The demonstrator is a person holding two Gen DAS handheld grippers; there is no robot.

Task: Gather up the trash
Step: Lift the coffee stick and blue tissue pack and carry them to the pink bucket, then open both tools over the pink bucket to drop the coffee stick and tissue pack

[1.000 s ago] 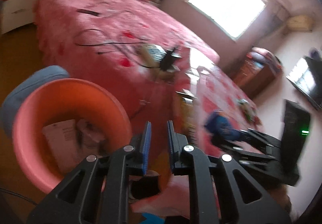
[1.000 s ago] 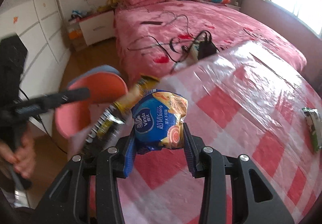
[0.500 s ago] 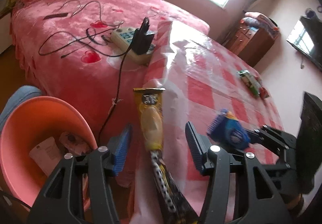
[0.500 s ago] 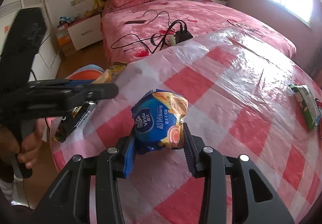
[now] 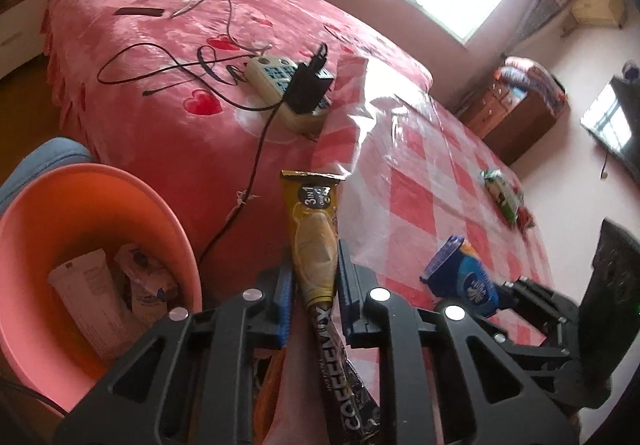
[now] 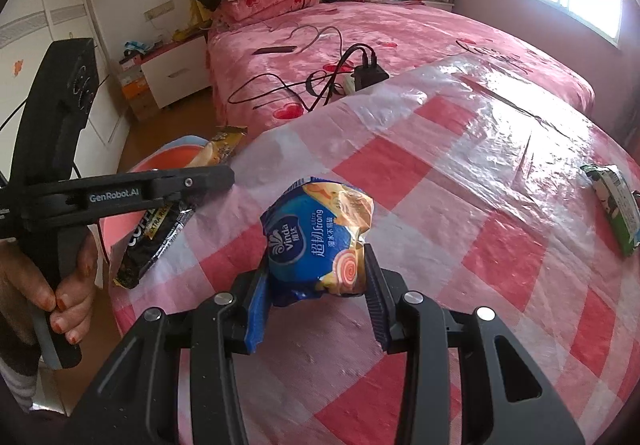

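Note:
My left gripper [image 5: 316, 285] is shut on a long yellow and black coffee sachet [image 5: 316, 241] at the near edge of the checked table [image 5: 404, 205]. The sachet also shows in the right wrist view [image 6: 156, 241] under the left gripper's arm [image 6: 160, 185]. My right gripper [image 6: 316, 285] is shut on a crumpled blue tissue wrapper [image 6: 316, 237], held just above the table; it also shows in the left wrist view [image 5: 464, 277]. A pink basin [image 5: 92, 205] with paper trash stands on the floor to the left.
A green wrapper [image 6: 616, 209] lies at the table's right side, also seen in the left wrist view [image 5: 502, 197]. A pink bed [image 5: 168, 45] behind holds a power strip [image 5: 288, 89] and black cables. A blue stool [image 5: 44, 161] stands behind the basin.
My left gripper swung from over the basin to the table edge, opened around the coffee sachet, then closed on it. My right gripper kept its hold on the blue wrapper.

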